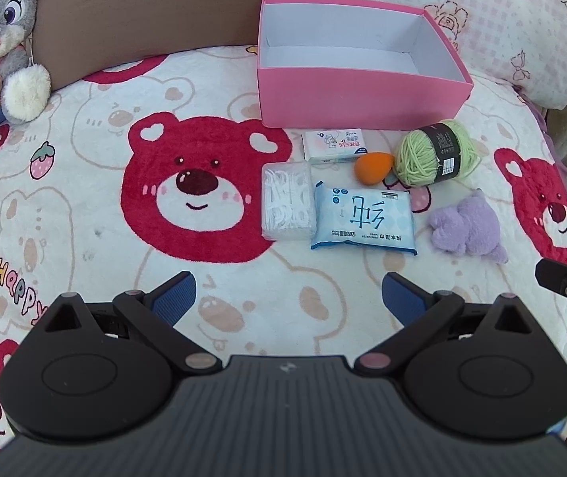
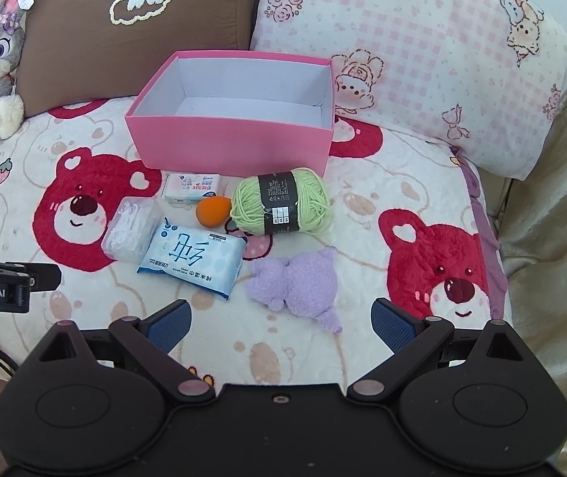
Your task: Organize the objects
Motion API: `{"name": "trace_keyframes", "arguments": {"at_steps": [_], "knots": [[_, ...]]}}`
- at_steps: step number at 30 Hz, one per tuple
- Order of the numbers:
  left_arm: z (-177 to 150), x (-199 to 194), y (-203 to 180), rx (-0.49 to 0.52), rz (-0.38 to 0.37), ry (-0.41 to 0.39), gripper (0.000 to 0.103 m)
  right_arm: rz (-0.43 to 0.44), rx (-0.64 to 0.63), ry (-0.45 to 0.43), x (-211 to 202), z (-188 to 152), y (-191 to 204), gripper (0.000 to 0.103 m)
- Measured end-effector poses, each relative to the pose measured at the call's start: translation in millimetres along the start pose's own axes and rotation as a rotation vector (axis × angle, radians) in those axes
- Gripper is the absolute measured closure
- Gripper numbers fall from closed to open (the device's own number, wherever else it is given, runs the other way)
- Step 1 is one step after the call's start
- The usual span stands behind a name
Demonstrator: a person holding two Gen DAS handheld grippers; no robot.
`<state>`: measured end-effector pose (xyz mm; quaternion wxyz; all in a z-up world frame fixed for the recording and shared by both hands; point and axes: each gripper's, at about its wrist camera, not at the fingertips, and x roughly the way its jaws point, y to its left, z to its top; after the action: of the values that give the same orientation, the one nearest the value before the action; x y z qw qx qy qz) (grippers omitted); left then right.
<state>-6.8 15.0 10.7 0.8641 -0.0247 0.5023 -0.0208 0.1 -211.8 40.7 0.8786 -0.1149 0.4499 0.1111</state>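
Both my left tongs and right tongs gape wide, ribbed blue pads holding nothing, above the fleecy bear blanket. Ahead lie a fuzzy purple toy, glossy wipes pack, green yarn ball and smooth orange egg-shaped sponge, just before the hollow pink cardboard box.

1. Left gripper: matte black housing, ribbed centre plate, two round discs, pinkish pivot caps.
2. Right gripper: same black build, centre screw.
3. Fingers: blue textured pads.
4. White "Robot.AI" lettering on the left gripper's side.
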Motion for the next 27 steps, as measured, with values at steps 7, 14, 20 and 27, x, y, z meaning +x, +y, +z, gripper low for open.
{"name": "trace_keyframes", "arguments": {"at_steps": [7,14,20,27], "knots": [[-1,0,-2,0.01,-0.002,0.002,0.001,-0.004,0.005,0.005,1,0,-2,0.004],[-1,0,-2,0.009,-0.001,0.002,0.001,-0.003,0.005,0.004,1,0,-2,0.004],[10,-9,0,0.039,-0.028,-0.003,0.002,0.101,0.008,-0.069,-10,-2,-7,0.004],[44,-29,-10,0.188,-0.016,-0.133,0.002,0.257,0.005,-0.286,-13,-7,-11,0.004]]}}
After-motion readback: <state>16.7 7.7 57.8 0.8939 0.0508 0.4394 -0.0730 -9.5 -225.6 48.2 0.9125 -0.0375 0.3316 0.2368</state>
